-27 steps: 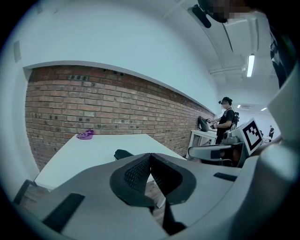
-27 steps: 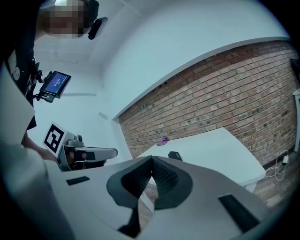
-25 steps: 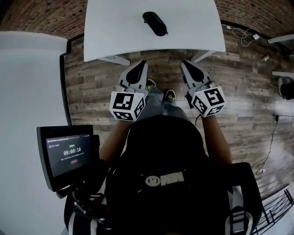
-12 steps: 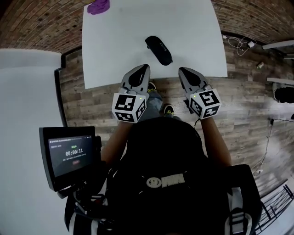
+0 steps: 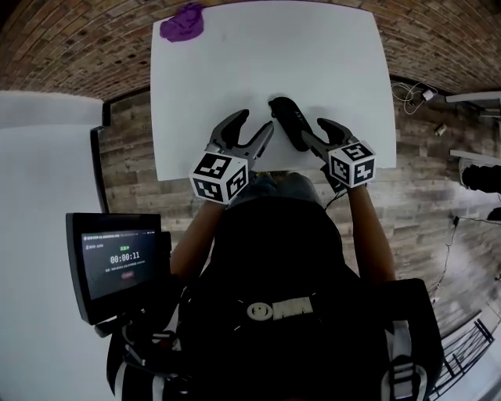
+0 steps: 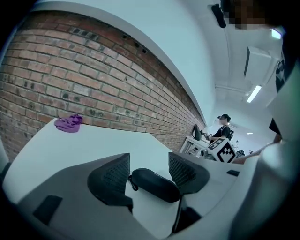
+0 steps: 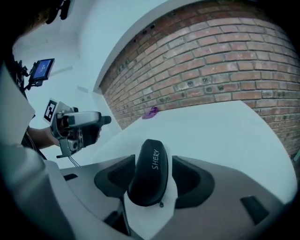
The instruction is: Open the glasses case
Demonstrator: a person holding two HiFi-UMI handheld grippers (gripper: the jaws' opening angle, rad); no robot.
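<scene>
"Head view, starting at the left edge: what sits there?"
"A black flat screen (image 5: 117, 262) showing a timer, low in the frame. Higher up, at the far left corner of the white rectangular table (image 5: 337, 63), lies a crumpled purple cloth (image 5: 182, 22)."
"And the left gripper (image 5: 257, 124)?"
"It hangs over the table's near edge, with its marker cube at the rear. Its jaws have just been opening and stand spread. In the left gripper view, the black oval hard-shell glasses case (image 5: 288, 121) shows in the gap, just ahead of the tips. Neither jaw presses on it."
"Where does the case lie?"
"Flat on the table near the front edge, between the two grippers. It sits at a slant with its far end leaning left, and its lid is shut. The right gripper view shows white lettering along the top."
"The right gripper (image 5: 311, 130)?"
"Its jaws have also just been opening and are apart. The near end of the case stands between them. The jaw at that view's left is very close to it, and a strip of bare table shows beside the other. Nothing is clamped."
"Further right?"
"Wood-plank floor (image 5: 438, 196), with a white cable (image 5: 415, 59) lying on it"
</scene>
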